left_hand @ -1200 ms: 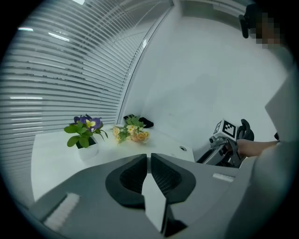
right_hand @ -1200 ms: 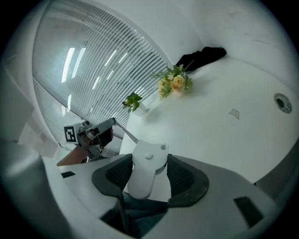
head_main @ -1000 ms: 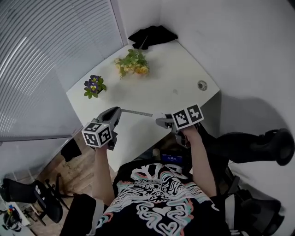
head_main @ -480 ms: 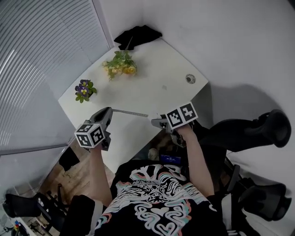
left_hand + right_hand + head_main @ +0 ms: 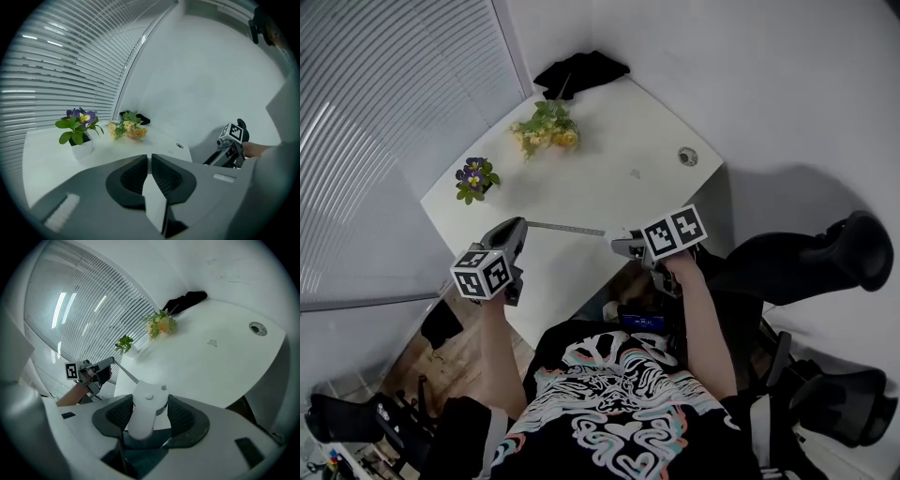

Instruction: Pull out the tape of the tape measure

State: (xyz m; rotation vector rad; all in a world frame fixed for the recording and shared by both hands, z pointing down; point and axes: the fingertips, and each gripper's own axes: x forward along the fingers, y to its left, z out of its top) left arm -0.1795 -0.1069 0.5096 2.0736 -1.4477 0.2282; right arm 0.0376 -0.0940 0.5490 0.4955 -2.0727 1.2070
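Low in the middle of the head view, the right gripper point(image 5: 621, 247) has its jaws clamped on the white tape measure point(image 5: 146, 414), held at the near edge of the white table point(image 5: 619, 169). The tape point(image 5: 568, 228) runs out of it as a thin straight strip towards the left of the frame, to the left gripper point(image 5: 519, 229), whose jaws are nearly together and pinch the tape's end. Further up the frame, a potted plant point(image 5: 474, 179) and a bunch of flowers point(image 5: 544, 131) sit on the table, with a black cloth point(image 5: 581, 69) at its far corner.
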